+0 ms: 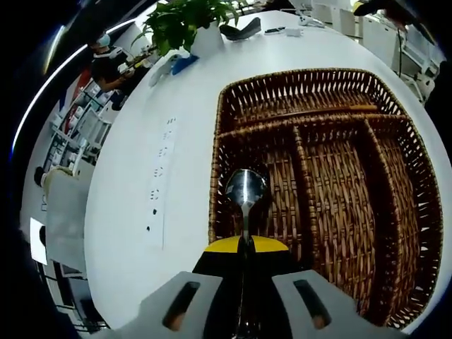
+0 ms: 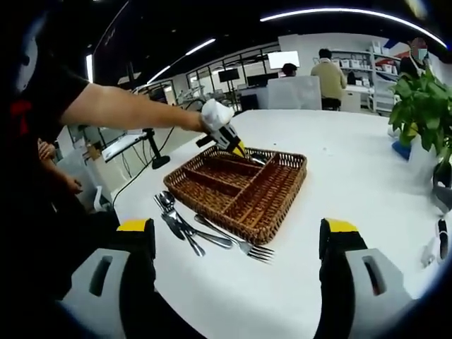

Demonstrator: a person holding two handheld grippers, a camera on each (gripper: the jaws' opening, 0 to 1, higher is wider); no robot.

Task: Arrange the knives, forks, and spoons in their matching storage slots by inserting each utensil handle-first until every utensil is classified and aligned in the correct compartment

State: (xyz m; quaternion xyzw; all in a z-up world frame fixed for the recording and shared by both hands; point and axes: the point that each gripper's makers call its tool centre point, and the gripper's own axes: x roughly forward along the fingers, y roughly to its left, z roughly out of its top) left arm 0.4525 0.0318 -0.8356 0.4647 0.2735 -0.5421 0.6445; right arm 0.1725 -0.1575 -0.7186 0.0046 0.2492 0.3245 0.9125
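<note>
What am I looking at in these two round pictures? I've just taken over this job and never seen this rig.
A person holds a two-jaw gripper in each hand, each carrying a fisheye camera. The left gripper view looks down its jaws at a spoon clamped in the left gripper over the wicker tray. The right gripper view looks across the white table: the right gripper is open and holds nothing, the left one reaches over the tray, and loose cutlery lies beside it.

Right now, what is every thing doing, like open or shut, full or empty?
left gripper: shut on spoon, over the tray
spoon: held, bowl forward
wicker tray: compartments look empty
right gripper: open, empty
cutlery pile: lying loose on table beside tray
</note>
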